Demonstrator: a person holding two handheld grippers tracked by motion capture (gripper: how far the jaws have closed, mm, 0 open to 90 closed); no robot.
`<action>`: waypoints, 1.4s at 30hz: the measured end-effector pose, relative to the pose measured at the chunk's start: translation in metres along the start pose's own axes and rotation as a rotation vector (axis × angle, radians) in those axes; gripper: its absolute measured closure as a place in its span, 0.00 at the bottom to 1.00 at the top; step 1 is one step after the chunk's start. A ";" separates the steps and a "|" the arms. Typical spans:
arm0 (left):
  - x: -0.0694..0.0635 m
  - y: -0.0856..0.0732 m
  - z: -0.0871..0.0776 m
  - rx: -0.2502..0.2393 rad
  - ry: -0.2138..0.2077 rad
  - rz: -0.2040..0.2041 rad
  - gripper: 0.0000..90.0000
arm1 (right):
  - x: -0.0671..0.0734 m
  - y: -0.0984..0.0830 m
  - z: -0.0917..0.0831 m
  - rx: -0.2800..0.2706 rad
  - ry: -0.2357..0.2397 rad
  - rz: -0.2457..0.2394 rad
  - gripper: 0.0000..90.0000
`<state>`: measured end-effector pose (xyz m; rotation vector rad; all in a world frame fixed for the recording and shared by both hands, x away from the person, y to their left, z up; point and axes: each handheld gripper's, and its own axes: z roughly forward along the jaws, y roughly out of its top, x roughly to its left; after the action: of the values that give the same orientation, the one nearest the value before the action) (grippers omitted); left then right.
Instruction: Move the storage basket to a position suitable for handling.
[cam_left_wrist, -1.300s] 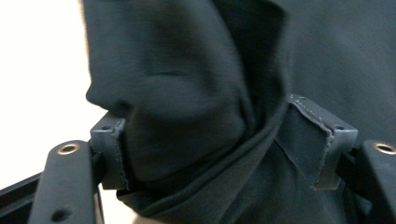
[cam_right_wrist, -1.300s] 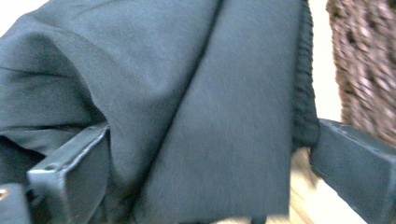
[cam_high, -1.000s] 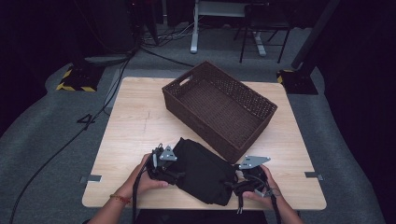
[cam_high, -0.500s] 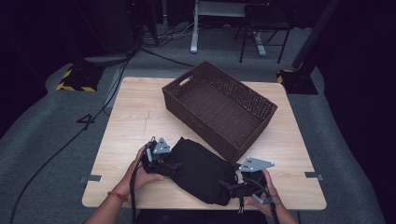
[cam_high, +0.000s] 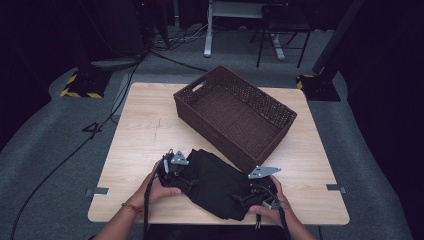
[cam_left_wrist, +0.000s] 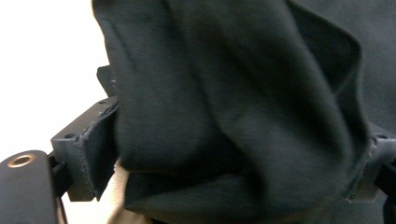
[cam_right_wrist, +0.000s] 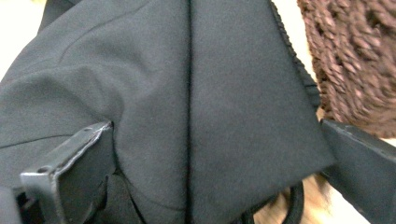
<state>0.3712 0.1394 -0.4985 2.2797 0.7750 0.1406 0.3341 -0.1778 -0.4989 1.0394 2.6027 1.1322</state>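
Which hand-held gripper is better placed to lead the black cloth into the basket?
Right, probably. The right hand-held gripper sits nearer the wicker basket, whose weave shows beside its jaws. The left hand-held gripper holds the black cloth's farther end.

Left claw (cam_high: 186, 179): held in left hand (cam_high: 162, 187), jaws parted with black fabric between them.
Right claw (cam_high: 245, 199): held in right hand (cam_high: 272, 207), jaws spread wide.
Forearms: enter from bottom edge, angled inward.
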 end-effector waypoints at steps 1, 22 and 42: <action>-0.002 -0.001 0.000 -0.001 -0.013 0.011 0.13 | 0.000 0.001 0.001 0.004 0.004 -0.010 0.01; 0.009 0.004 -0.002 0.044 0.021 -0.019 0.02 | 0.005 0.010 0.000 0.048 0.073 -0.098 0.36; -0.001 0.004 -0.004 0.018 -0.130 0.020 0.53 | 0.004 0.011 -0.001 0.046 0.097 -0.148 0.39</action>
<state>0.3706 0.1391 -0.4929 2.2882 0.6886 -0.0056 0.3371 -0.1706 -0.4901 0.8028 2.7402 1.1192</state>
